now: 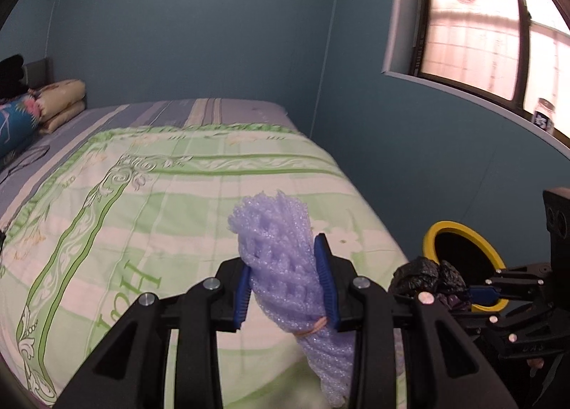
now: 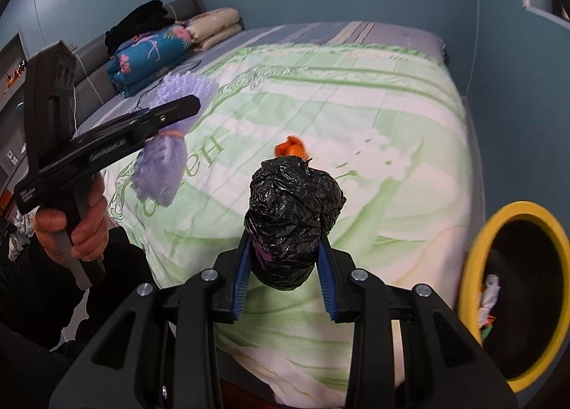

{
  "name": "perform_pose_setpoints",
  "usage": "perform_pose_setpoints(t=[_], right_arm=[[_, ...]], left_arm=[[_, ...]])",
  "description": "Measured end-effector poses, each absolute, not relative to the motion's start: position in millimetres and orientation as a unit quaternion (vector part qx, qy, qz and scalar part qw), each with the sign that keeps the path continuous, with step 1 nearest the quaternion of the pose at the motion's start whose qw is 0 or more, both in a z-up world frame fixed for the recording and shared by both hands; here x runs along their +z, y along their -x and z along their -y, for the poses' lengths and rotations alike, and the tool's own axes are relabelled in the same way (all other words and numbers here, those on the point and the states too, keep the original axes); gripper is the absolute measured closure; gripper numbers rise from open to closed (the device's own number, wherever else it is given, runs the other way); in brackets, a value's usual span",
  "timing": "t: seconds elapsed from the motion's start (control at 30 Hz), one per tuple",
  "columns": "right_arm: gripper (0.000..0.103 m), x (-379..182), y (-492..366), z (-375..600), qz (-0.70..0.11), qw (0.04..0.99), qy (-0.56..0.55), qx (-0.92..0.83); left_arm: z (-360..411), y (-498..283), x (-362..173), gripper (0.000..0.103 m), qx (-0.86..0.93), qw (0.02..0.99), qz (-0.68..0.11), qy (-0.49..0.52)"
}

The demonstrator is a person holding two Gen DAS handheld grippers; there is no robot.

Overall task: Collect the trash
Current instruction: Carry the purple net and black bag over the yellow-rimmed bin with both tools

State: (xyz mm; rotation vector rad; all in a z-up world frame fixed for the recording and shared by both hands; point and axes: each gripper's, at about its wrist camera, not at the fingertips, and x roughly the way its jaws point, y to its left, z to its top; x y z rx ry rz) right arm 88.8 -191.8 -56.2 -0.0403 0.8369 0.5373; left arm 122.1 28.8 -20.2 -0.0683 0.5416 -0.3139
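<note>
Blue-green walls close in a bedroom; a window (image 1: pixel 477 24) sits high on the right wall with a small jar (image 1: pixel 544 116) on its sill. Bed (image 2: pixel 409 63) fills most of both views, spread with a green-and-white floral quilt (image 2: pixel 320 95) over a striped sheet. Folded bedding (image 2: pixel 153 49) and a dark garment (image 2: pixel 139 22) are stacked at the headboard end. Left gripper (image 1: pixel 286 288): blue pads pressed on either side of a bundle of lilac foam netting (image 1: pixel 281 252), cinched low down by a rubber band, held up clear of the quilt. Seen from the right wrist view, a bare hand (image 2: pixel 76 224) clasps that gripper's handle, dark sleeve below. Right gripper (image 2: pixel 283 273): clamped on a crumpled black plastic bag (image 2: pixel 292 216), a scrap of purple showing at the left pad; bag is also lifted off the bed. One small orange scrap (image 2: pixel 290 146) lies loose on the quilt, just beyond the bag in the right wrist view, near the printed white flowers. Yellow-rimmed bin (image 2: pixel 477 266) stands off the bed's right edge, mouth tilted toward the cameras, dark inside with some white and orange litter visible at the bottom. Black bag sits close to the bin's rim in the left wrist view; whether it is over the opening cannot be told.
</note>
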Motion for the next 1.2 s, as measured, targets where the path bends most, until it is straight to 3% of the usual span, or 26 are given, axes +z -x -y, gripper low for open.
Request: perform_pose_setpoints(t=[0.8, 1.2], right_arm=[[0.071, -1.8, -77.4, 345.0, -0.323, 0.939, -0.021, 0.114], [0.071, -5.8, -78.1, 406.0, -0.321, 0.945, -0.041, 0.048]], left_arm=[[120.3, -102.4, 23.4, 0.072, -0.296, 0.929, -0.222, -0.020], [178.4, -114.0, 25.8, 0.072, -0.346, 0.912, -0.221, -0.023]])
